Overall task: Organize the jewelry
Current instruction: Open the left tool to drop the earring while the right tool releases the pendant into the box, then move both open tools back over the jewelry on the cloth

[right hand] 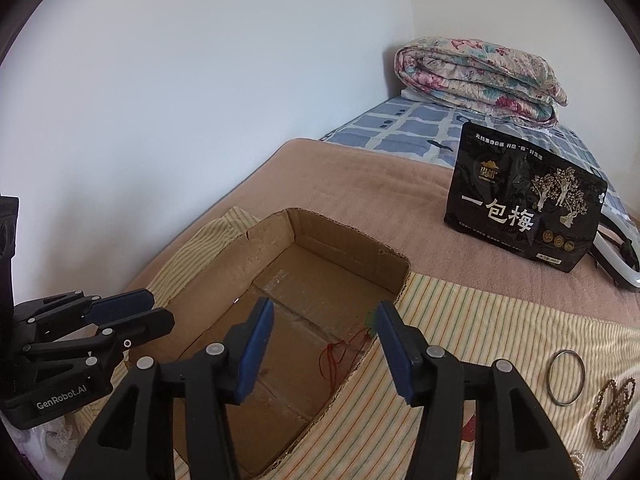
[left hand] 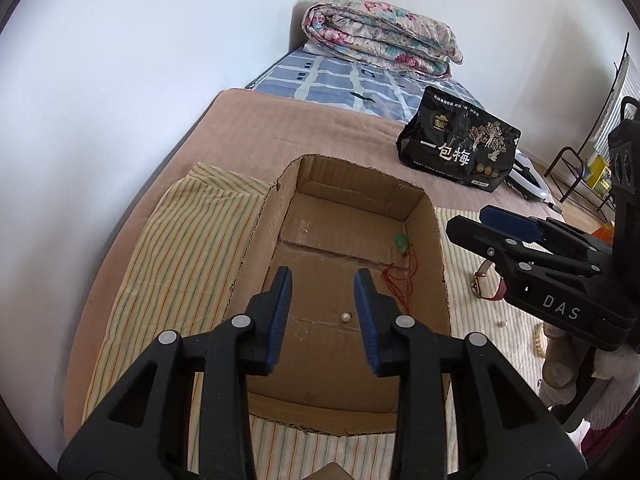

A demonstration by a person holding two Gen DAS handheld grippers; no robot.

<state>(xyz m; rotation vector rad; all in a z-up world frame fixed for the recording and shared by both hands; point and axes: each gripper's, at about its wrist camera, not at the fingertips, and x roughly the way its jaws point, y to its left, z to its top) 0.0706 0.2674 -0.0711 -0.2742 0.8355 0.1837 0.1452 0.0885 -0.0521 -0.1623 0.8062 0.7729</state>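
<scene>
An open cardboard box (left hand: 439, 240) sits on a striped cloth. On its floor lie a green pendant (left hand: 401, 241) on a red cord (left hand: 397, 280) and a small pearl (left hand: 345, 317). My left gripper (left hand: 322, 272) hangs over the box, open, with nothing between its blue pads. My right gripper (right hand: 325, 305) hovers over the box's right part, open and empty, with the red cord (right hand: 334, 356) below it. On the cloth to the right lie a metal bangle (right hand: 566, 376), a brown bead bracelet (right hand: 612, 404) and a red-strapped watch (left hand: 485, 280).
The striped cloth (left hand: 168, 264) covers a tan blanket on a bed along a white wall. A black snack bag (right hand: 528, 200) stands behind the box, with a white object beside it. A folded floral quilt (left hand: 380, 36) lies at the far end.
</scene>
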